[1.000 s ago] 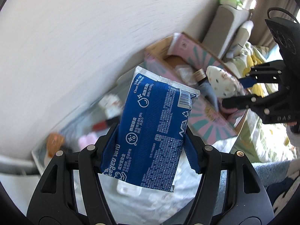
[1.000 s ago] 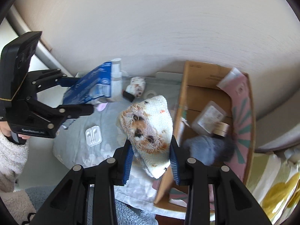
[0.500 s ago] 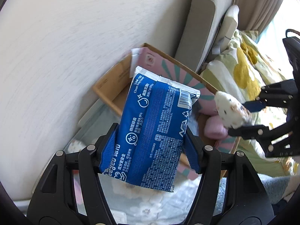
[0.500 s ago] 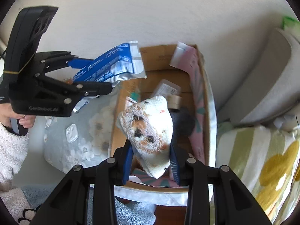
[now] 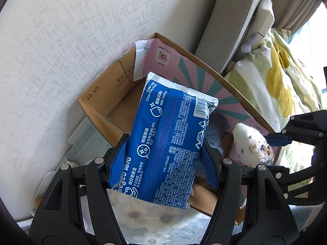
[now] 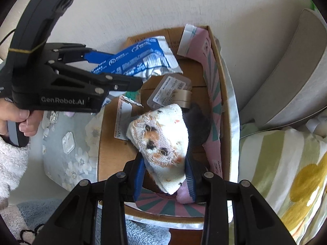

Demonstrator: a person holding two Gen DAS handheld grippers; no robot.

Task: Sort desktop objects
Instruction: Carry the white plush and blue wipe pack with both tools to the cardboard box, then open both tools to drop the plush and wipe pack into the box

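My left gripper (image 5: 163, 161) is shut on a blue wet-wipes pack (image 5: 171, 134) and holds it above the open cardboard box (image 5: 98, 110). The pack (image 6: 141, 59) and the left gripper (image 6: 114, 71) also show in the right wrist view, over the box's far left corner. My right gripper (image 6: 165, 175) is shut on a white spotted plush toy (image 6: 161, 138) and holds it over the box's (image 6: 110, 157) middle. The toy (image 5: 251, 147) also shows at the right of the left wrist view.
In the box lie a clear labelled packet (image 6: 169, 89), a tape roll (image 6: 181, 98), a grey fuzzy item (image 6: 198, 124) and a flat card (image 6: 124, 120). A white earbud case (image 6: 68, 143) lies on the floral cloth (image 6: 67, 159). A wall stands behind, bedding (image 6: 286, 175) on the right.
Both grippers have moved right from the floral cloth to above the cardboard box, each still holding its object. The plush toy now hangs lower, inside the box's outline.
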